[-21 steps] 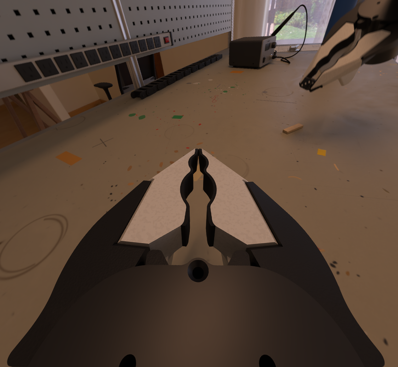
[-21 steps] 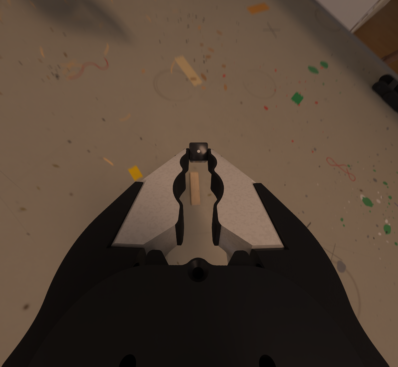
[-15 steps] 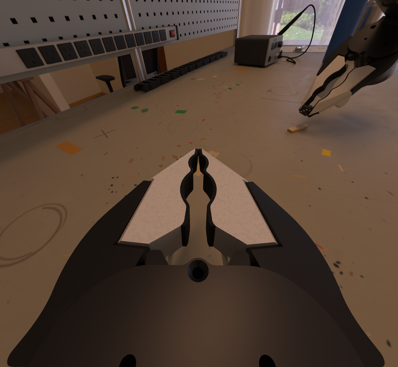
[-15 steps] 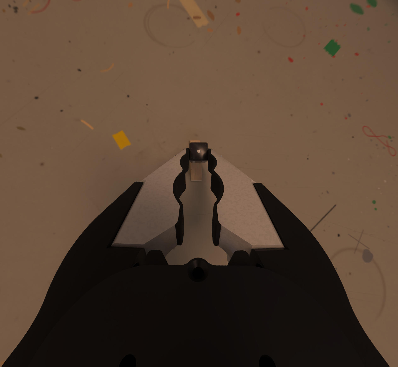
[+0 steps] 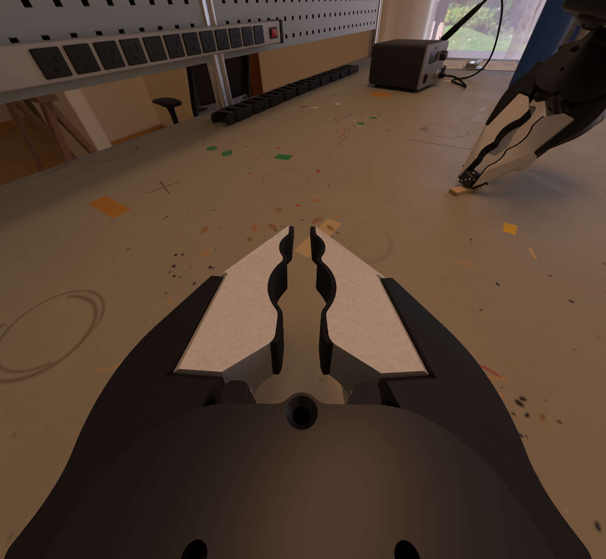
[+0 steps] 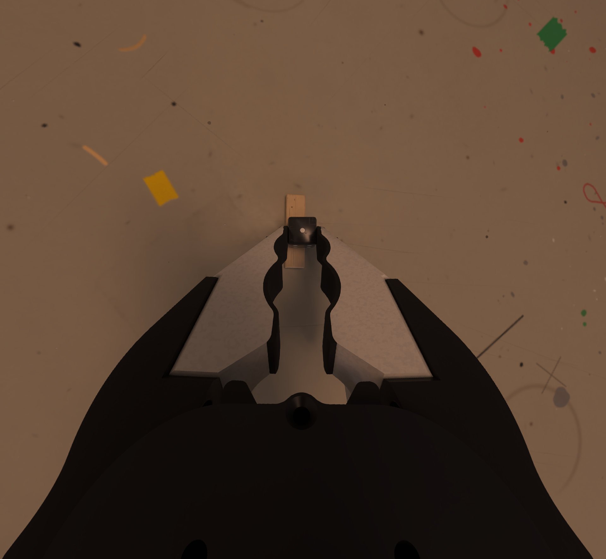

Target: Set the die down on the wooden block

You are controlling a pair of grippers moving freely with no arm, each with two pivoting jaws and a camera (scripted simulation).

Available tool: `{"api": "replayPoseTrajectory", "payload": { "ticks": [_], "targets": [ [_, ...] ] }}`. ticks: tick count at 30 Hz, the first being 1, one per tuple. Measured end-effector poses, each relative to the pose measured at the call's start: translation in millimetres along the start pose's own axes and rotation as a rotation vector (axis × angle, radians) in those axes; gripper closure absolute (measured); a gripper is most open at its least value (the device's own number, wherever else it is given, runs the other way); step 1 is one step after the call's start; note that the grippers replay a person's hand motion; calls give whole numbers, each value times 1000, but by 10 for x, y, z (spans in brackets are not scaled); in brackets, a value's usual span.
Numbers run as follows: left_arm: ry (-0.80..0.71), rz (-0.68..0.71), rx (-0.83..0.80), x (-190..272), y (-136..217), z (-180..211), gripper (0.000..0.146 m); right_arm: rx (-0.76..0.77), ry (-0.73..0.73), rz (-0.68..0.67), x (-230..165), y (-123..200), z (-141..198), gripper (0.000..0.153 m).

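We keep our right tool clenched on the die, low over the wooden block (centred for release); left tool idles released.

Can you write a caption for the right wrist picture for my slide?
The right claw pinches a black die over the small wooden block on the paint-speckled workbench.

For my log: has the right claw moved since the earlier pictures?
Yes. The right claw has come down beside the soldering station, bringing the die onto the wooden block.
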State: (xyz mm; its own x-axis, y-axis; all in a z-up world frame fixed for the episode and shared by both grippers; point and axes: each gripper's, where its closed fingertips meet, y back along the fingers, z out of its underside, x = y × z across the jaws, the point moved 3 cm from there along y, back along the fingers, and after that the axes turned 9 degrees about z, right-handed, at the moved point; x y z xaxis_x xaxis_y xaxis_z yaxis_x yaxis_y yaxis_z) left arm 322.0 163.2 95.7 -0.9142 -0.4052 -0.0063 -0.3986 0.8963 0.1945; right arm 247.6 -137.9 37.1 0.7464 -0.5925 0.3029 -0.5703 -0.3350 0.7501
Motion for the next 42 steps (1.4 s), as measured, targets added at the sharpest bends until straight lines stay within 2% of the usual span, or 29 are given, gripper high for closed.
{"api": "replayPoseTrajectory", "payload": {
  "ticks": [4,6,8,13,16,19,23,26,30,35,39,42],
  "targets": [
    [9,0,-22,-6,-34,43,136,25,-2,5,-4,-3,-25,136],
    [8,1,-30,-6,-50,59,136,57,-17,6,16,38,-70,123],
    [12,-3,-35,-17,-63,68,136,120,-42,5,55,99,-156,119],
    [8,-17,-34,-72,-103,56,137,339,-156,52,282,189,-551,117],
    [-2,-14,-45,-137,-185,27,134,395,-227,71,422,120,-833,115],
    [-42,-13,-47,-241,-308,-31,129,378,-271,111,531,-19,-1093,113],
    [-52,-3,-45,-411,-508,-80,122,338,-309,134,552,-253,-1380,101],
    [-65,13,-55,-489,-634,-56,116,276,-283,156,568,-459,-1447,94],
    [-81,35,-82,-451,-669,27,114,232,-322,79,549,-678,-1458,85],
    [-117,27,-84,-387,-603,29,115,216,-291,81,571,-831,-1479,89],
    [-116,20,-85,-387,-590,28,116,163,-298,126,507,-870,-1503,122],
    [-118,24,-86,-366,-586,33,117,151,-313,170,390,-841,-1522,129]
  ]
}}
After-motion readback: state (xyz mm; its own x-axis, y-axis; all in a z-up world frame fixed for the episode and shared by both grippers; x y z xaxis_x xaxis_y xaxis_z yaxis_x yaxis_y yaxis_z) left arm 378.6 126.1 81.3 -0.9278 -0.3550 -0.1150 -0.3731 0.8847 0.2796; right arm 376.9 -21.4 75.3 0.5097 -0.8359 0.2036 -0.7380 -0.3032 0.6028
